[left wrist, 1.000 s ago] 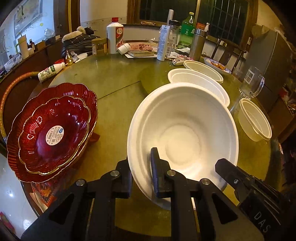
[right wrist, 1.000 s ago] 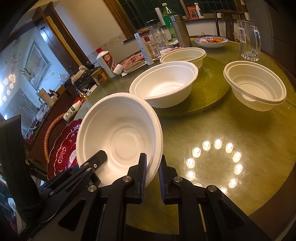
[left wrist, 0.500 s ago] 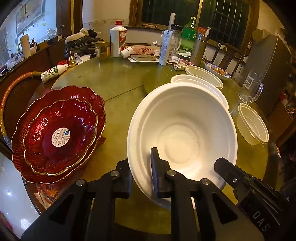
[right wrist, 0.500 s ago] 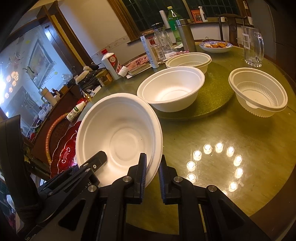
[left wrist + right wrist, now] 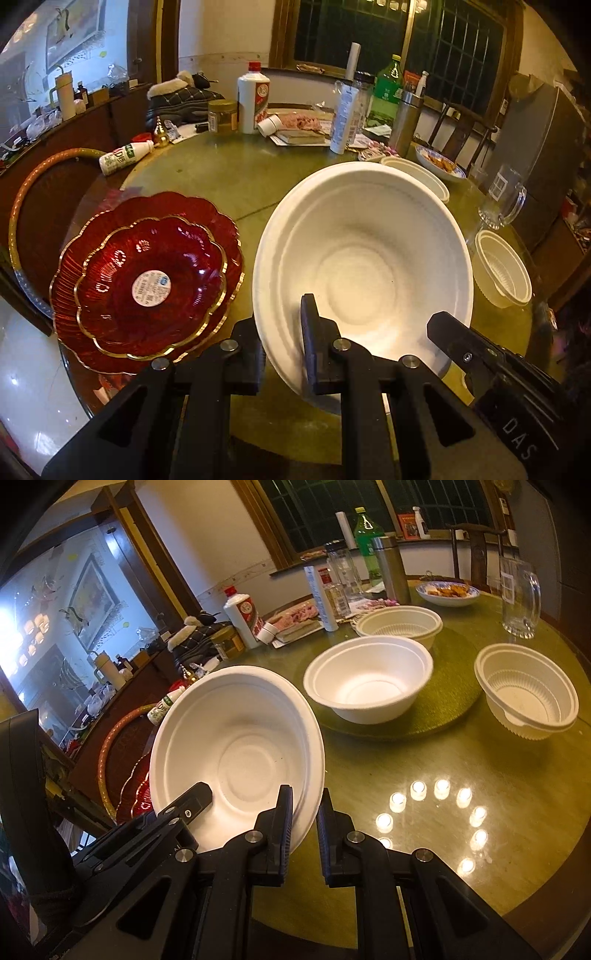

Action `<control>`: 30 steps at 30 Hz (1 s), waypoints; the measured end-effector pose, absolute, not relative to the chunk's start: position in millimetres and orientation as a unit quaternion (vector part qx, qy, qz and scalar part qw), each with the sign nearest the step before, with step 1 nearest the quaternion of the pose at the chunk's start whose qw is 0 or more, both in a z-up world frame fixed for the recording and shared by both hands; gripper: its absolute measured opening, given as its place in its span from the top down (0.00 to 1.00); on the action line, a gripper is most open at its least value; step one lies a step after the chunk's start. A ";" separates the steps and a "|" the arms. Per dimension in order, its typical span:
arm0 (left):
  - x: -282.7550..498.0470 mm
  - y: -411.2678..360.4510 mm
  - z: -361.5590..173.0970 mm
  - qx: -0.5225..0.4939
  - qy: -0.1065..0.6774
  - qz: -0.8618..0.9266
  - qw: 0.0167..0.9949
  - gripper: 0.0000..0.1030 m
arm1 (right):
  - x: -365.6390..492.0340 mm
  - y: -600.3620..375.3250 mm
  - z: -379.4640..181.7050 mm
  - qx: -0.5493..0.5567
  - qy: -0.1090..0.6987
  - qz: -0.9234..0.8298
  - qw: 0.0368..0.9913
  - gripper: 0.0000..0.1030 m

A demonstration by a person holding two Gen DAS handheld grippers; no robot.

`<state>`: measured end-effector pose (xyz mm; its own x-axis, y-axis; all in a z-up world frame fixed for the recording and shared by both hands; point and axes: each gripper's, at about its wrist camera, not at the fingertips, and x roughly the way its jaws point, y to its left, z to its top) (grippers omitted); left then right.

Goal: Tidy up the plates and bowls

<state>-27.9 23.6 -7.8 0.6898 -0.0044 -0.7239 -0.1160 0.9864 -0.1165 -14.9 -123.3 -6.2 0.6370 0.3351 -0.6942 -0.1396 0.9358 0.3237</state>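
Note:
A large white foam bowl (image 5: pixel 362 266) hangs tilted above the round table, held at its near rim by both grippers. My left gripper (image 5: pixel 282 332) is shut on the rim's left part, one finger inside the bowl and one outside. My right gripper (image 5: pixel 304 805) is shut on the rim's right part of the same bowl (image 5: pixel 240 760). Each gripper shows in the other's view, the right one (image 5: pixel 461 347) and the left one (image 5: pixel 192 801). Two stacked red scalloped plates (image 5: pixel 147 284) lie at the table's left edge, mostly hidden behind the bowl in the right wrist view.
A second white foam bowl (image 5: pixel 369 679) sits on a green turntable (image 5: pixel 450 701). A ribbed plastic bowl (image 5: pixel 400 624) stands behind it and another (image 5: pixel 528 698) at the right. A glass mug (image 5: pixel 517 598), bottles and a dish of food crowd the far side.
Both grippers have risen a little with the white bowl between them. The table, the red plates and the other bowls sit lower and farther off in both views.

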 end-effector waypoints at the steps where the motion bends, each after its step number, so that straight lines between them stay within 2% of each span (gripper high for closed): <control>1: -28.0 26.1 -6.5 -0.078 0.391 0.032 0.917 0.86 | -13.9 -121.8 -4.8 0.120 0.404 0.135 0.897 0.89; 30: -30.5 131.8 9.3 -0.120 0.376 0.122 0.910 0.85 | 18.4 -7.7 15.1 0.060 0.415 0.231 0.878 0.88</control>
<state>-30.5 131.8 9.3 0.6867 0.1321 -0.7148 -0.3132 0.9412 -0.1269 18.4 -7.7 15.1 0.5480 0.4558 -0.7014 -0.3562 0.8858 0.2973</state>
